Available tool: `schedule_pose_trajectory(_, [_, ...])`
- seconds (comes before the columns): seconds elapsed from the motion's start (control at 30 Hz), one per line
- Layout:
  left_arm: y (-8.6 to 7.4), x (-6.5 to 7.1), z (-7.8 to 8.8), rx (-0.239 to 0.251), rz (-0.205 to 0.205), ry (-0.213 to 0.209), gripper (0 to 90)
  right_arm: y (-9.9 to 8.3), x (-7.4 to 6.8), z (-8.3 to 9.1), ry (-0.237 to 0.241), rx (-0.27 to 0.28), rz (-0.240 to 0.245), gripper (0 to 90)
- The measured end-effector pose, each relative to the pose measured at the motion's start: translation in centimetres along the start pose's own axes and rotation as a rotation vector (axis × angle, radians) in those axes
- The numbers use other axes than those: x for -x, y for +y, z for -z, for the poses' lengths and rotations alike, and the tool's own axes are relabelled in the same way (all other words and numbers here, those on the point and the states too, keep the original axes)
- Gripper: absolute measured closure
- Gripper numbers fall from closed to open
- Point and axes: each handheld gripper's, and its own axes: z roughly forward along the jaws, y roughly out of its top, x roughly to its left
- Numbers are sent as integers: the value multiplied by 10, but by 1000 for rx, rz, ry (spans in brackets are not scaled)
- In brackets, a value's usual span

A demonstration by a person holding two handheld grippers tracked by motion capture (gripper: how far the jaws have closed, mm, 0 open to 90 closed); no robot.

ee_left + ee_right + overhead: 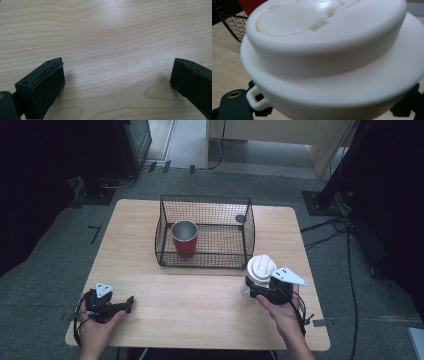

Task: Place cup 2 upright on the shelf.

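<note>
I have the left claw (131,301) resting low at the tabletop's (200,305) near-left edge, jaws spread wide with nothing but bare wood between them. At centre, a red cup (185,238) stands upright inside the wire basket (248,227). My right claw (251,289) is clamped on the white-lidded cup (260,270) at the near right, just outside the basket's front corner.

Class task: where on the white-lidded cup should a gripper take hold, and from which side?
Grip the white-lidded cup on its body, below the overhanging lid, coming level from the person's side as the right gripper does: it stands upright and the flared rim probably stops slipping.
</note>
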Motion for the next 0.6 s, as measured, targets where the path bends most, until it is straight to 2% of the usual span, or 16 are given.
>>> schedule_pose_trajectory(0.1, [0,0,0,1,1,0,0,0,-2,2,-30,22,23,160])
schedule_pose_trajectory(0.27, [0,0,0,1,1,0,0,-1,-1,3,-31,31,21,163])
schedule_pose_trajectory(0.6, [0,0,0,1,1,0,0,2,-5,6,6,57,8,164])
